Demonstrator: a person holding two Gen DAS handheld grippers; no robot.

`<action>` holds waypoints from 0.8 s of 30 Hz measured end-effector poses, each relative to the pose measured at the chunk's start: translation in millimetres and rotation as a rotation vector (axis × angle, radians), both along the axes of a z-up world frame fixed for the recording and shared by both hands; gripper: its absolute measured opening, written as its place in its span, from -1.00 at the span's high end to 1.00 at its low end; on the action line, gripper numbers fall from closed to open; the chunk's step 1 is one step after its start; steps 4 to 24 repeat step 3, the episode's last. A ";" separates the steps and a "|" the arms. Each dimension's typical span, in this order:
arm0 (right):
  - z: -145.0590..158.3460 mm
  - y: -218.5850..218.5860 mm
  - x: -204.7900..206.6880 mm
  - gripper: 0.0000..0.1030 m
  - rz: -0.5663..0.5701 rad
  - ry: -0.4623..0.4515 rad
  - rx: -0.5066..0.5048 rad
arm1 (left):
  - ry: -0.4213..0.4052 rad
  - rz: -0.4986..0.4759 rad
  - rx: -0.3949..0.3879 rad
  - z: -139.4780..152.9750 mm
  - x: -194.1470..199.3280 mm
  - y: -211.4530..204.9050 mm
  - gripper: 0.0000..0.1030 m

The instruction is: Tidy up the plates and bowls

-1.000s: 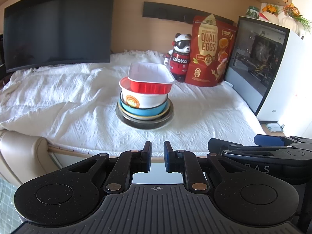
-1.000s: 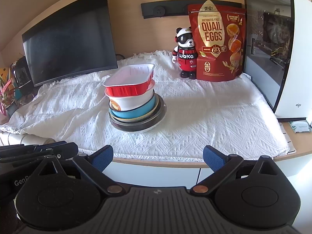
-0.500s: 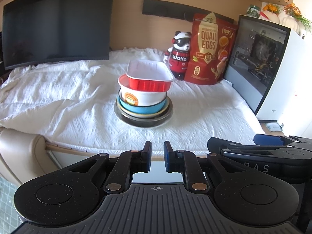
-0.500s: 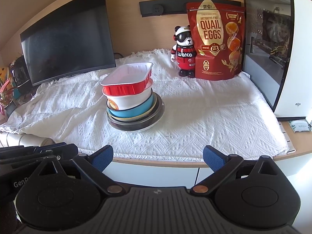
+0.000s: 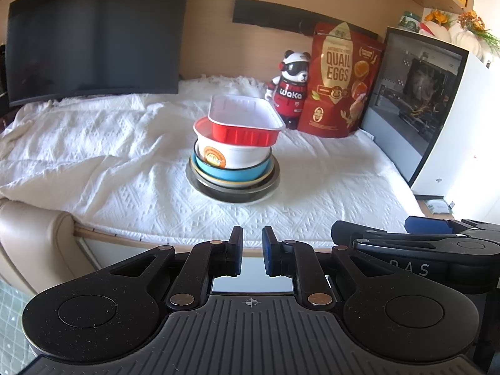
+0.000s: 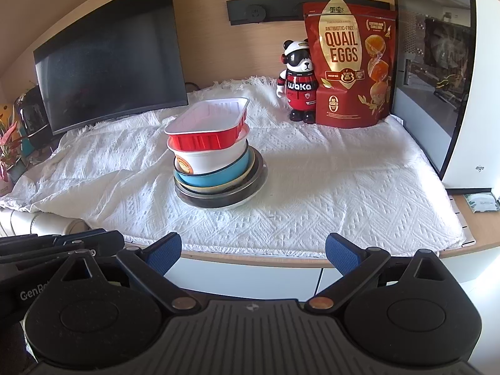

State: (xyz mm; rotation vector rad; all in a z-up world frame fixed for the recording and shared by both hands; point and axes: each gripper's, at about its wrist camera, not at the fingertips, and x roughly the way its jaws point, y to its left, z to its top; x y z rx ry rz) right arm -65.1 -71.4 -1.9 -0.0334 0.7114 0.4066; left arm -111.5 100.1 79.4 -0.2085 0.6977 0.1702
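Observation:
A stack of dishes stands mid-table on the white cloth point(image 5: 93, 156). A red rectangular tray with a white inside point(image 5: 245, 122) point(image 6: 207, 125) lies on top, tilted. Under it sit a white bowl with an orange label point(image 5: 231, 154) point(image 6: 209, 159), a blue bowl point(image 5: 231, 173) point(image 6: 218, 176), a thin plate and a dark metal plate point(image 5: 232, 192) point(image 6: 218, 200). My left gripper point(image 5: 252, 251) is shut and empty, off the table's front edge. My right gripper point(image 6: 253, 250) is open and empty, also short of the front edge, and shows in the left wrist view point(image 5: 422, 240).
A dark monitor point(image 5: 93, 34) point(image 6: 109, 53) stands at the back left. A panda figurine point(image 5: 292, 84) point(image 6: 298, 81) and a red quail eggs bag point(image 5: 339, 81) point(image 6: 347, 62) stand at the back right. A white PC case point(image 5: 437, 109) point(image 6: 453, 78) bounds the right side.
Both grippers have drifted slightly; the stack sits a little higher and more to the right in the left view. Neither gripper's jaws have changed. The dishes have not moved.

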 end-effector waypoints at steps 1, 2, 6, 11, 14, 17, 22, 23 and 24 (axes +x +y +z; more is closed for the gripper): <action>-0.2 0.5 -0.3 -0.92 0.001 0.001 0.000 | -0.001 0.002 -0.001 -0.4 -0.4 0.7 0.69; -0.3 0.6 -0.2 -0.92 0.002 0.001 0.000 | 0.002 0.007 -0.004 -0.7 0.0 2.3 0.69; -0.5 0.8 0.3 -0.92 0.002 0.001 -0.002 | 0.008 0.013 -0.010 -1.2 0.6 4.2 0.69; -0.5 0.8 0.3 -0.92 0.002 0.001 -0.002 | 0.008 0.013 -0.010 -1.2 0.6 4.2 0.69; -0.5 0.8 0.3 -0.92 0.002 0.001 -0.002 | 0.008 0.013 -0.010 -1.2 0.6 4.2 0.69; -0.5 0.8 0.3 -0.92 0.002 0.001 -0.002 | 0.008 0.013 -0.010 -1.2 0.6 4.2 0.69; -0.5 0.8 0.3 -0.92 0.002 0.001 -0.002 | 0.008 0.013 -0.010 -1.2 0.6 4.2 0.69; -0.5 0.8 0.3 -0.92 0.002 0.001 -0.002 | 0.008 0.013 -0.010 -1.2 0.6 4.2 0.69; -0.5 0.8 0.3 -0.92 0.002 0.001 -0.002 | 0.008 0.013 -0.010 -1.2 0.6 4.2 0.69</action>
